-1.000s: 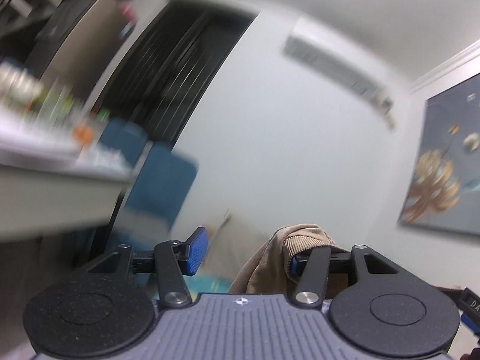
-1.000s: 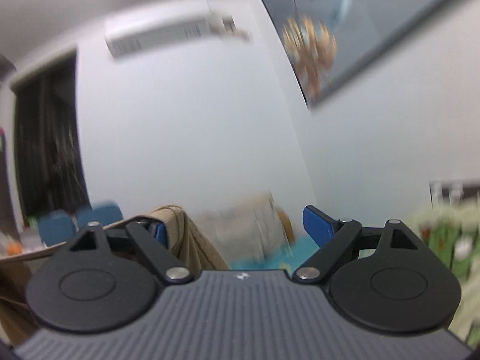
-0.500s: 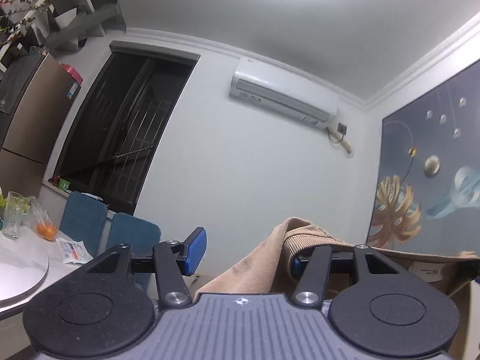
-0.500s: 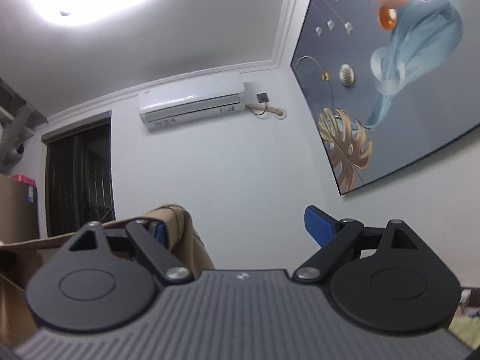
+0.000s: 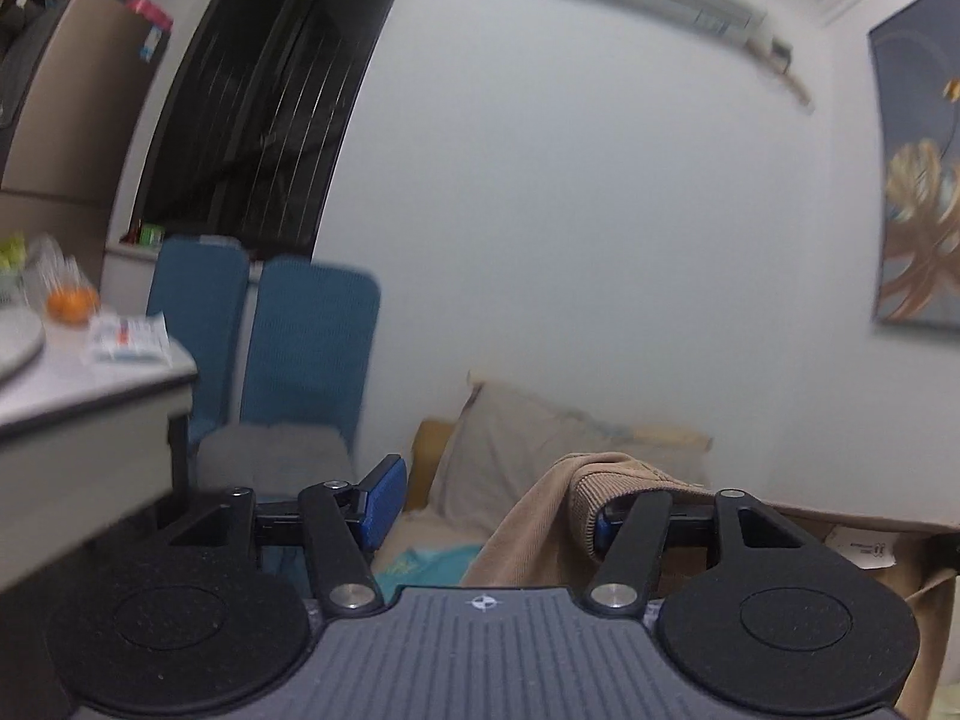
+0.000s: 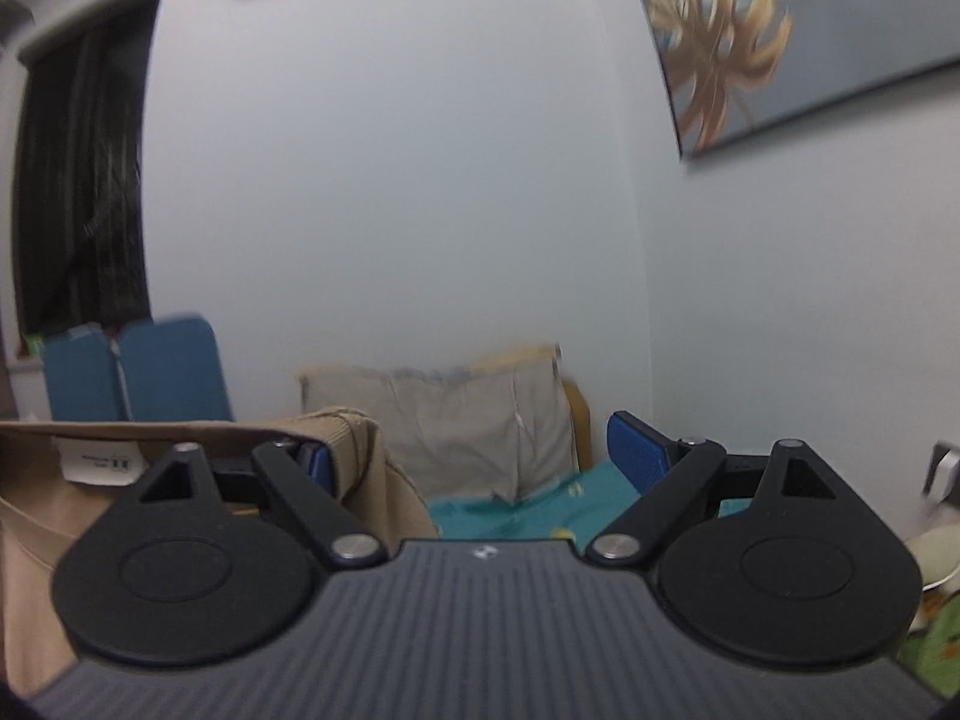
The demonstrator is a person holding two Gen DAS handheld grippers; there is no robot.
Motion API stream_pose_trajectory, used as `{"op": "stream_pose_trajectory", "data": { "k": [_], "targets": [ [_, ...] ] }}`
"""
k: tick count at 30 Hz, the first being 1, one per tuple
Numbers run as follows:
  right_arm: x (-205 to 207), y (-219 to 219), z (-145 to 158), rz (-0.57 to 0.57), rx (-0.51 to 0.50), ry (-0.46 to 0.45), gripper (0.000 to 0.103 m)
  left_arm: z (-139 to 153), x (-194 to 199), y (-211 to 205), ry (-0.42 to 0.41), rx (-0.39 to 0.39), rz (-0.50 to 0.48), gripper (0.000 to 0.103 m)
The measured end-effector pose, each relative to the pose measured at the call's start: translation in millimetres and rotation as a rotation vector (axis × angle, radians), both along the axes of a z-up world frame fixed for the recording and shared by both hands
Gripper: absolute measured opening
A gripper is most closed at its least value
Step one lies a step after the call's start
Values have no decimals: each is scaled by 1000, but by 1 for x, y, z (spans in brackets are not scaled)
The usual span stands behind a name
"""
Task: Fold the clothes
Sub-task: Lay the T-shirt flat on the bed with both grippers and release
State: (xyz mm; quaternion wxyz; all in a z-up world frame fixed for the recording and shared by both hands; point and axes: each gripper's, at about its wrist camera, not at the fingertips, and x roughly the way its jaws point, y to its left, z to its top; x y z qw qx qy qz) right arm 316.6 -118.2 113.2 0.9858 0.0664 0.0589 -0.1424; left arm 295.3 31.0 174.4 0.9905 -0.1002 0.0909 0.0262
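Observation:
A tan garment with a ribbed hem hangs between both grippers, held up in the air. In the left wrist view my left gripper (image 5: 492, 498) has its jaws wide apart, and the tan garment (image 5: 540, 528) is draped over the right fingertip (image 5: 603, 525). In the right wrist view my right gripper (image 6: 480, 462) also has its jaws wide apart, and the garment (image 6: 360, 468) is hooked over its left fingertip (image 6: 318, 462). A white label (image 6: 99, 459) shows on the stretched cloth.
A bed with a teal sheet (image 6: 540, 504) and a grey pillow (image 6: 468, 420) lies ahead against the wall. Two blue chairs (image 5: 300, 348) and a white table (image 5: 78, 384) with an orange stand to the left. A picture (image 6: 780, 30) hangs on the right wall.
Both grippers have tilted down from the ceiling and air conditioner toward the bed and pillow. The garment stays hooked on the inner fingers.

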Motion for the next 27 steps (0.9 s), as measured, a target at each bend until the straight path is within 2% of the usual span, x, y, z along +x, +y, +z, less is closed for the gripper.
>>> {"op": "stream_pose_trajectory", "data": {
  "k": [4, 6, 9, 12, 13, 15, 17, 19, 20, 24, 27],
  "targets": [
    [100, -19, -101, -12, -27, 85, 88, -118, 101, -6, 117, 25, 18, 61],
    [145, -27, -153, -8, -28, 163, 88, -177, 147, -9, 196, 40, 19, 61],
    [210, -37, -230, -3, -32, 288, 88, -258, 206, -8, 324, 19, 19, 61],
    [246, -39, -293, 12, -26, 437, 88, -317, 250, -6, 465, 3, 9, 60],
    [257, -43, -309, 37, 0, 496, 88, -331, 260, -10, 505, 25, -4, 60],
    [274, -39, -335, 116, 64, 627, 88, -358, 281, -27, 622, 202, -34, 60],
    [287, -29, -345, 212, 100, 701, 88, -366, 296, -32, 702, 249, -94, 60],
    [297, -17, -351, 293, 122, 756, 89, -374, 311, -38, 782, 297, -155, 69],
    [299, -11, -347, 308, 113, 747, 88, -367, 308, -36, 774, 277, -166, 73],
    [290, -3, -317, 317, 146, 681, 88, -336, 297, -29, 742, 198, -209, 81],
    [253, -11, -295, 276, 228, 604, 88, -305, 259, -25, 643, 157, -235, 86]
  ]
}}
